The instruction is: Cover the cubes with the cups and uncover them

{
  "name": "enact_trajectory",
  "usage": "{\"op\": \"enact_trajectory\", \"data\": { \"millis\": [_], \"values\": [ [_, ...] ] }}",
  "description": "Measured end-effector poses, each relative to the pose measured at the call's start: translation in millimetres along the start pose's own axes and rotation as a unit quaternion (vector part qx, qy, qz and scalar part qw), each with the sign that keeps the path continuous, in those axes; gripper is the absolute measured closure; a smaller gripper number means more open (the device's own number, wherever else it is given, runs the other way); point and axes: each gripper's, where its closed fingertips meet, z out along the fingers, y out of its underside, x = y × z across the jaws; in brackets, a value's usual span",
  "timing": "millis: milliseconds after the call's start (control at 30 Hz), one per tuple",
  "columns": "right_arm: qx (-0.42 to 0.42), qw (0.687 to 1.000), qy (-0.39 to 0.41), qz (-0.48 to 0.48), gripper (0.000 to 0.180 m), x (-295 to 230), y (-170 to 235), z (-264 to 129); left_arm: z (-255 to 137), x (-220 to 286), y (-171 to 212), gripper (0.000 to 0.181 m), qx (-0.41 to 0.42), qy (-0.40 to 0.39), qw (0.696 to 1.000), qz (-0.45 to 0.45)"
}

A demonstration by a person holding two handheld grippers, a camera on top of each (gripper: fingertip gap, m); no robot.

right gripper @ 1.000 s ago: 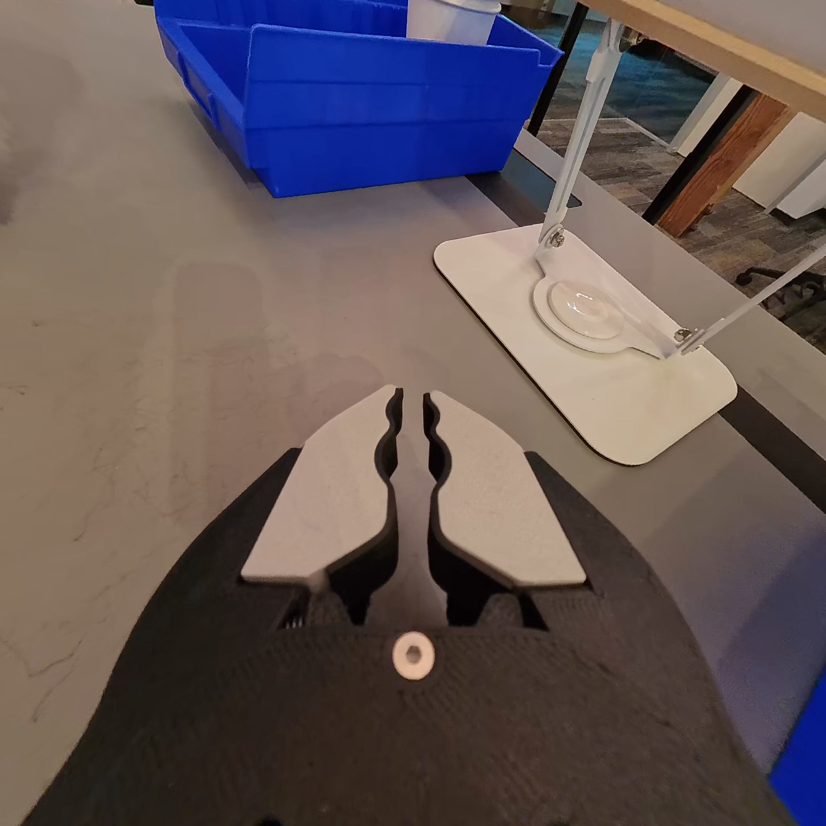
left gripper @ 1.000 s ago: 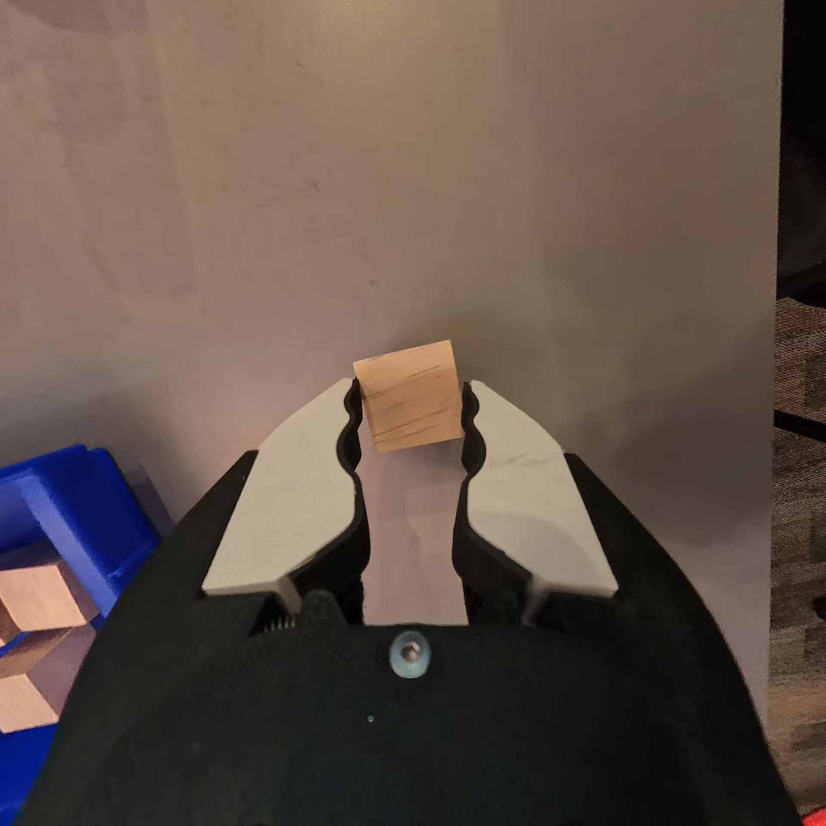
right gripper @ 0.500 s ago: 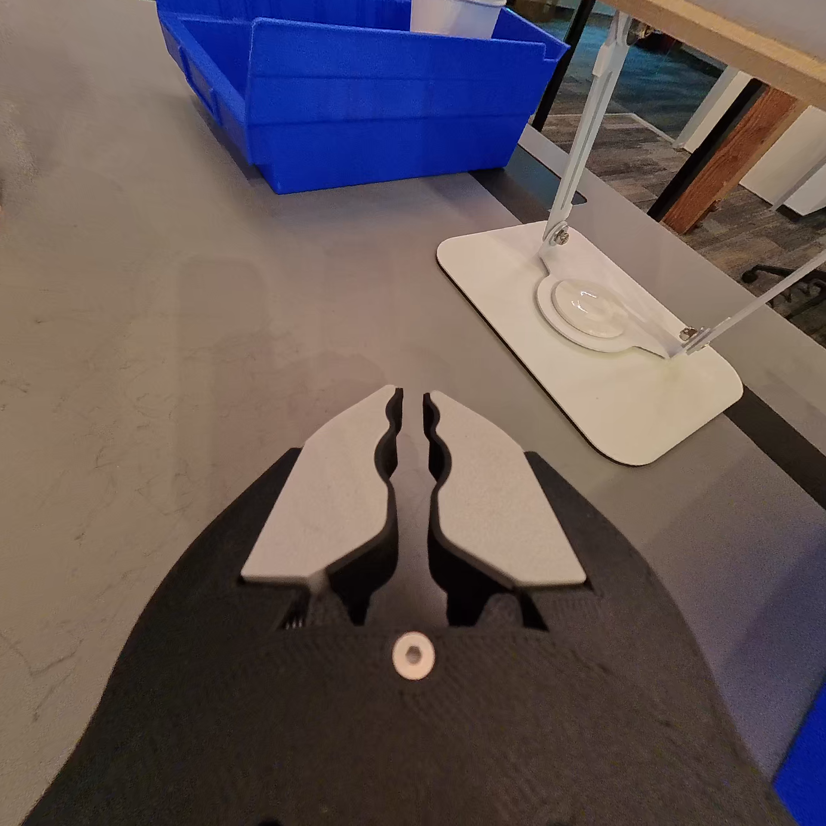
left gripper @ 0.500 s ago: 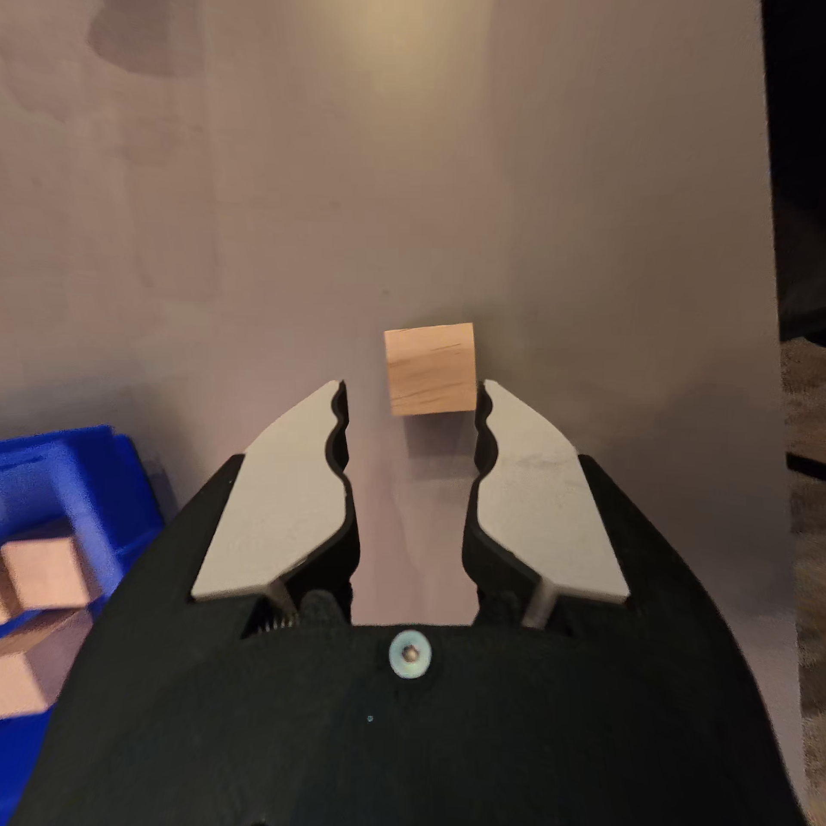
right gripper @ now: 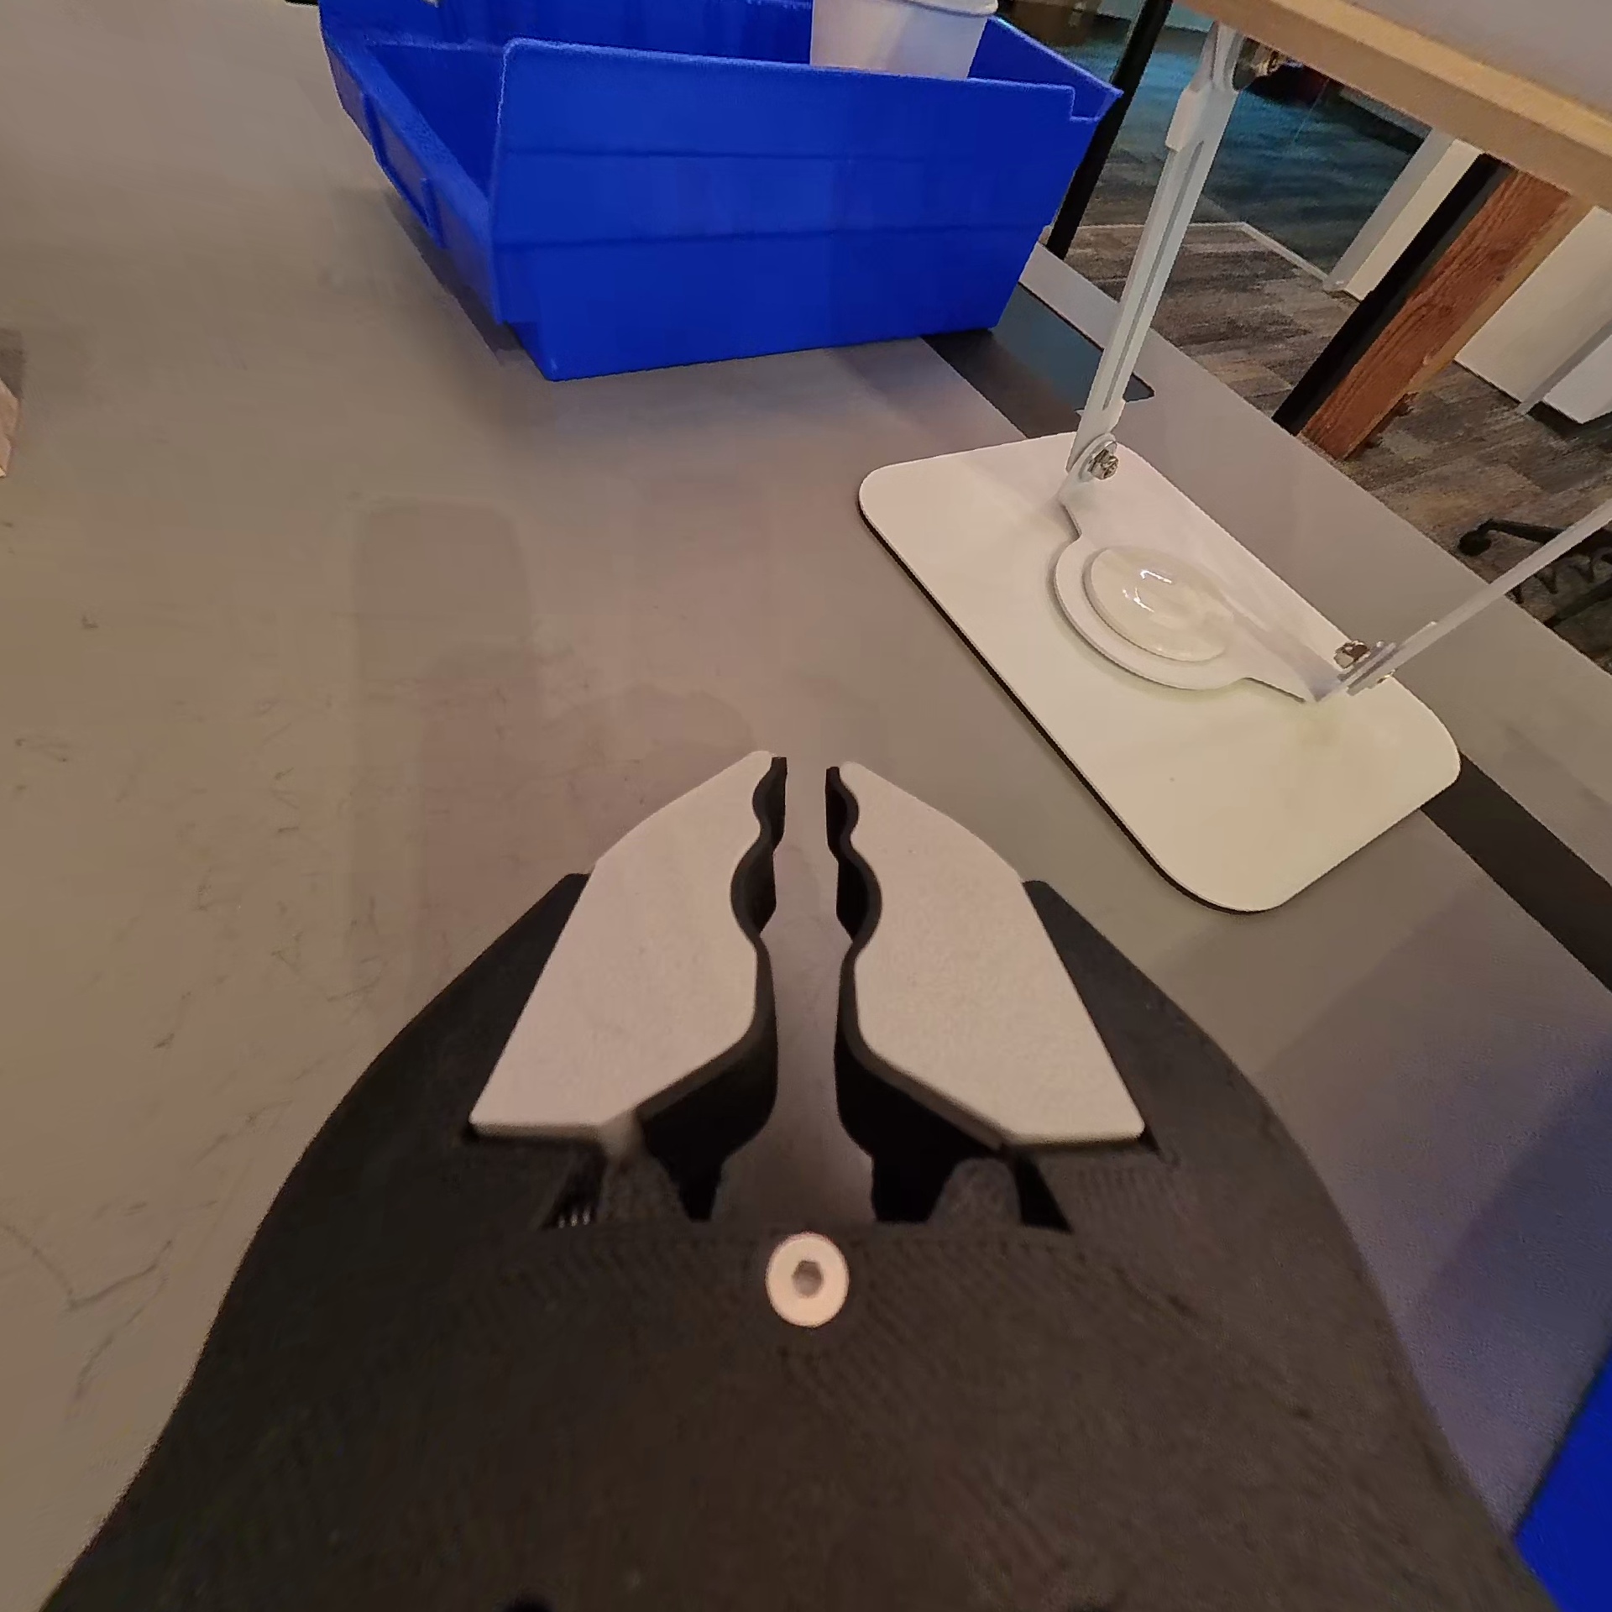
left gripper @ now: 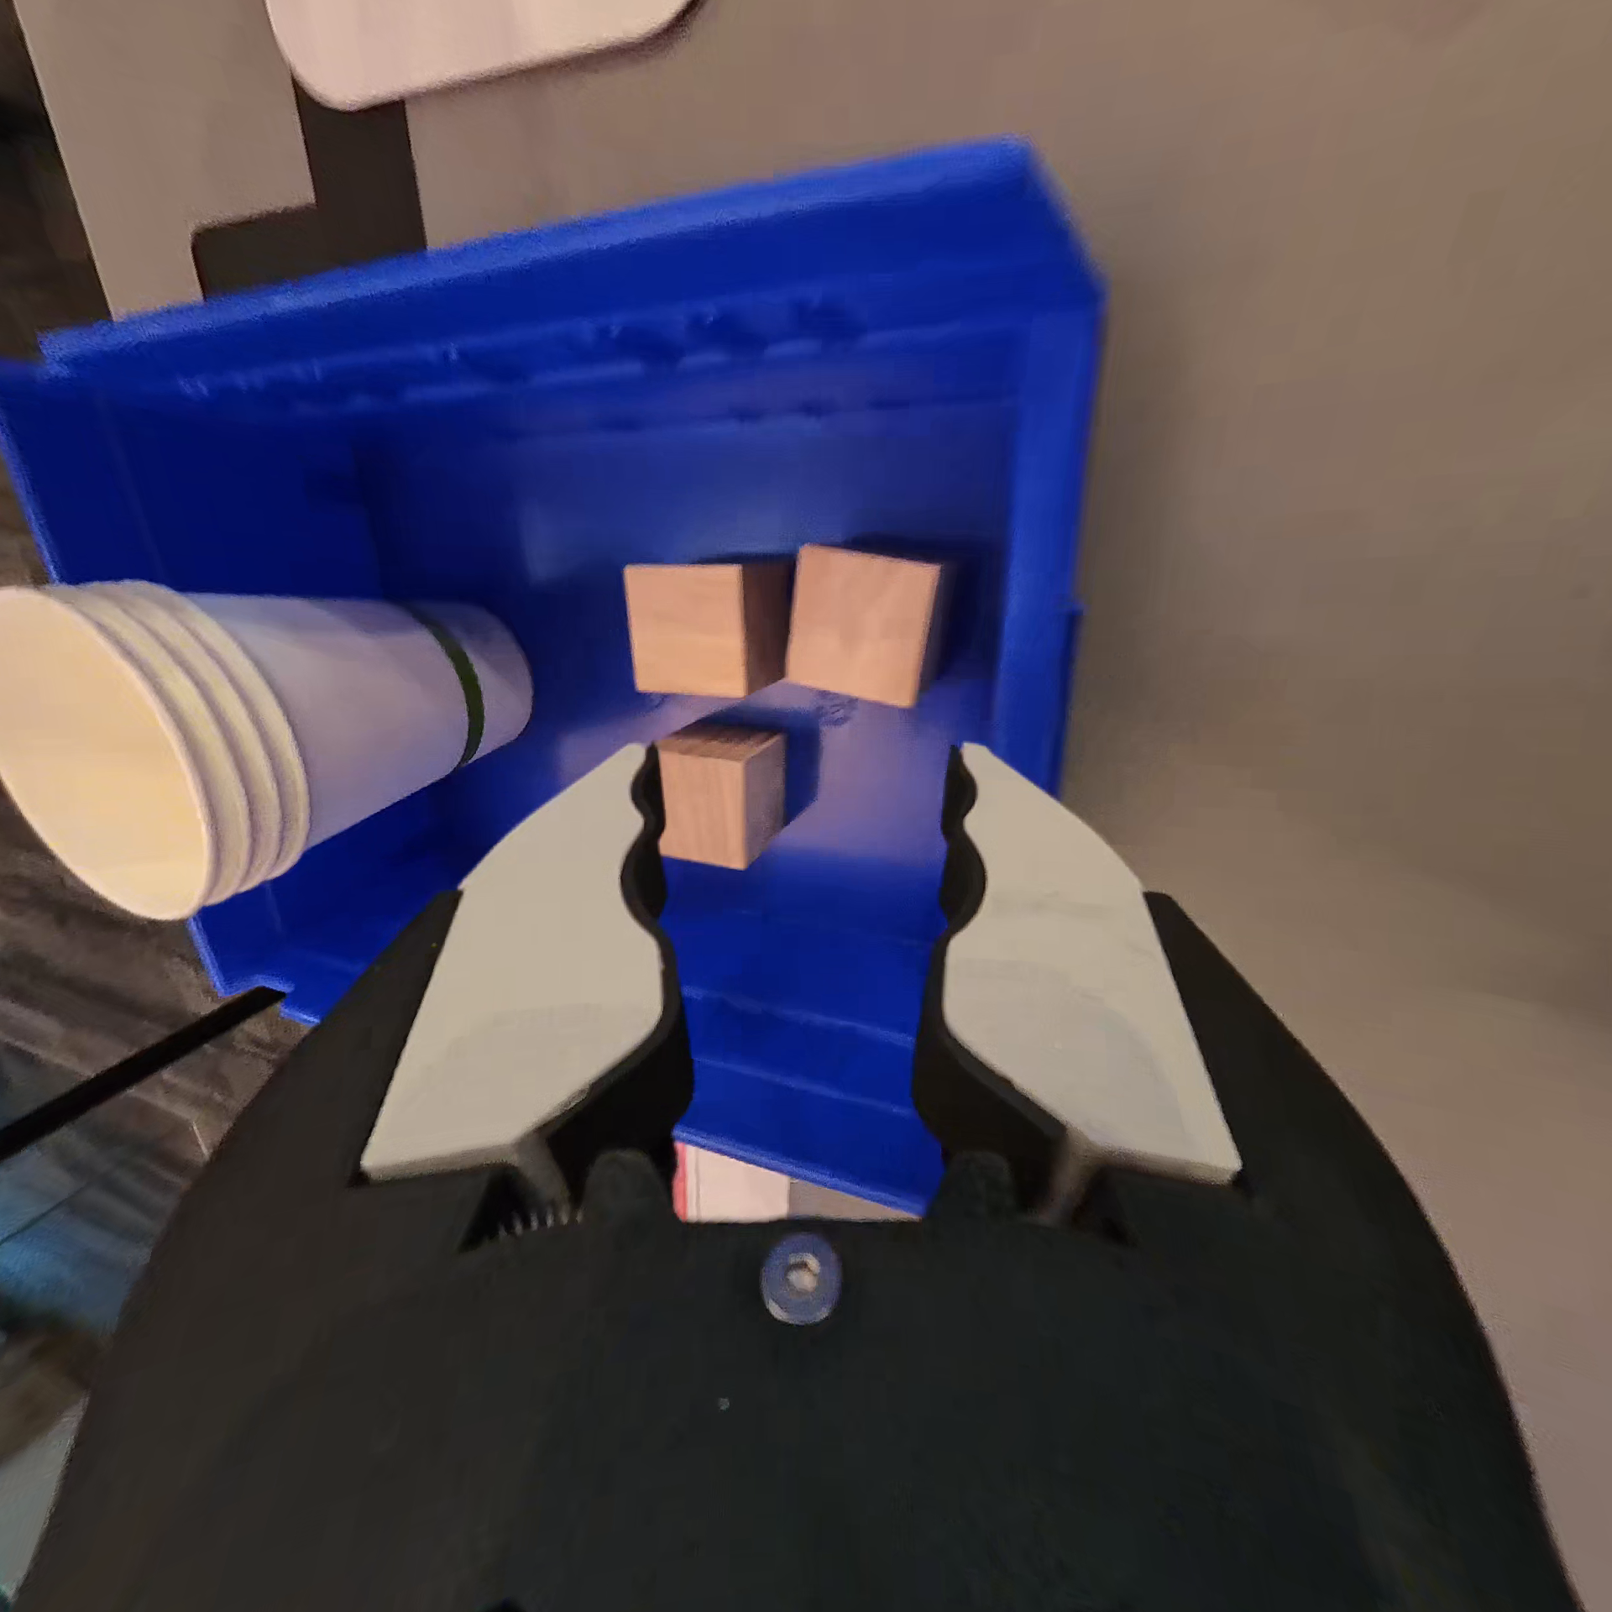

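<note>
Here, the left gripper (left gripper: pixel 798 776) hung wide open and empty above the blue plastic bin (left gripper: pixel 1042 488).

Inside that bin lay three small wooden cubes (left gripper: pixel 722 801), the nearest just off the left fingertip (left gripper: pixel 628 785), and a stack of white paper cups (left gripper: pixel 253 741) stood at the bin's left side. The right gripper (right gripper: pixel 806 776), narrowed to a slit and holding nothing, hovered over the grey tabletop (right gripper: pixel 262 611) short of the bin. The step seemed to be fetching a cube; next the left claw would need to straddle and pinch the nearest one.
</note>
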Motion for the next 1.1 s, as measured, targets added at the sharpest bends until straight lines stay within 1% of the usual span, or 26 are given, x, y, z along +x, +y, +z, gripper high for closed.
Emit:
{"op": "enact_trajectory", "data": {
  "millis": [200,400,467,500,533,567,633,733,800,900,1000,1100],
  "values": [
    [0.000,1.000,-0.003,0.000,0.171,-1,0,0,37,-32,27,0.114,-0.065,0.014,0.998,-0.002],
    [0.001,1.000,-0.005,0.000,0.171,-1,0,0,68,-34,56,0.114,-0.121,0.062,0.990,-0.020],
    [0.000,1.000,-0.005,0.000,0.171,-1,0,0,76,-30,61,0.117,-0.135,0.080,0.987,-0.021],
    [0.000,1.000,-0.005,0.000,0.171,-1,0,0,80,-27,64,0.122,-0.145,0.088,0.985,-0.019],
    [0.001,1.000,-0.005,0.000,0.171,-1,0,0,84,-30,67,0.130,-0.151,0.079,0.985,-0.016],
    [0.001,1.000,-0.005,0.000,0.171,-1,0,0,85,-32,67,0.134,-0.151,0.076,0.986,-0.015],
    [0.003,1.000,-0.005,0.002,0.171,-1,-1,-1,82,-35,67,0.134,-0.156,0.072,0.985,-0.027],
    [0.002,1.000,-0.005,0.002,0.171,0,3,-6,61,-36,66,0.134,-0.173,0.049,0.983,-0.023],
    [0.005,1.000,-0.004,0.007,0.171,1,5,-14,38,-34,57,0.135,-0.169,0.035,0.985,-0.023],
    [0.005,1.000,-0.001,0.009,0.171,3,10,-25,1,-27,21,0.135,-0.129,0.010,0.991,-0.027],
    [0.003,1.000,-0.002,0.005,0.171,2,17,-37,-29,-8,-27,0.135,-0.114,-0.012,0.993,-0.013],
    [0.002,1.000,-0.007,0.002,0.171,0,22,-49,-41,22,-86,0.135,-0.095,-0.010,0.995,-0.003]
  ]
}}
